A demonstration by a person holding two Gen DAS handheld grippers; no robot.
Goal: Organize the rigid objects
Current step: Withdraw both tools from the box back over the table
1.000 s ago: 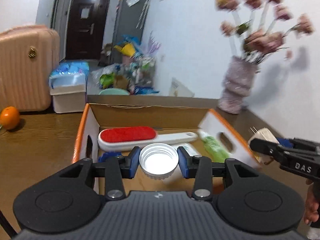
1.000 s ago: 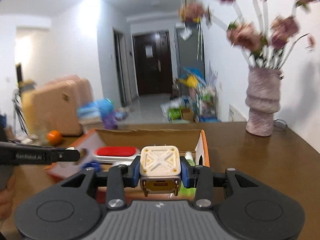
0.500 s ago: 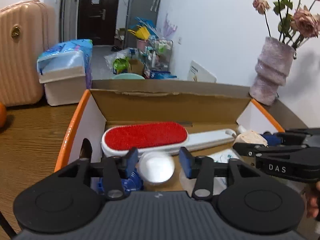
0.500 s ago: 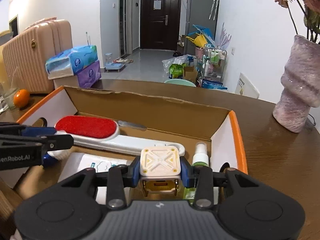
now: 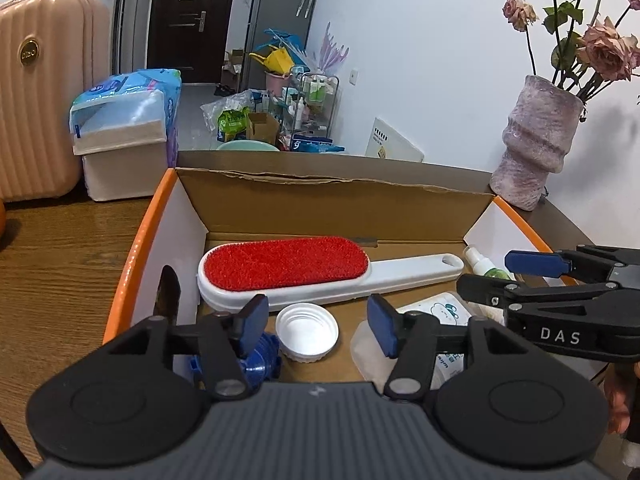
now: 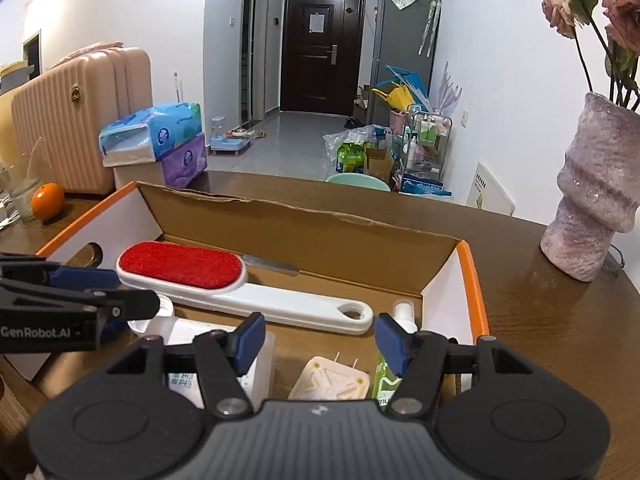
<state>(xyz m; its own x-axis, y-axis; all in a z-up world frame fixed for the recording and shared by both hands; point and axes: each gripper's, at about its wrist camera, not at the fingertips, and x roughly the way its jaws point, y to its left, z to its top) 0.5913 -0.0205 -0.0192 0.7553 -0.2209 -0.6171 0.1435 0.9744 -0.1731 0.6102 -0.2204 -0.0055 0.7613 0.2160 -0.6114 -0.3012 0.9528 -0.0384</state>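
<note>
Light: bright, even indoor light; pale walls.
Shadows: soft, behind the vase (image 5: 534, 148) on the wall, right of the tongs.
Glare: sheen on the table (image 6: 560, 320) by the vase.
Focus: sharp, no blur.
Distortion: fisheye bending, dark corners.

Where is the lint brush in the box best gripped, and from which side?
Grip the lint brush by its narrow white handle, coming from above with fingers across its width. It lies flat, bristles up; the handle is slimmer than the head and has bare cardboard box floor beside it.

Corrugated cardboard box (image 5: 332, 204), glossy wooden table (image 6: 560, 320), ribbed white plastic cap (image 5: 307, 331)
</note>
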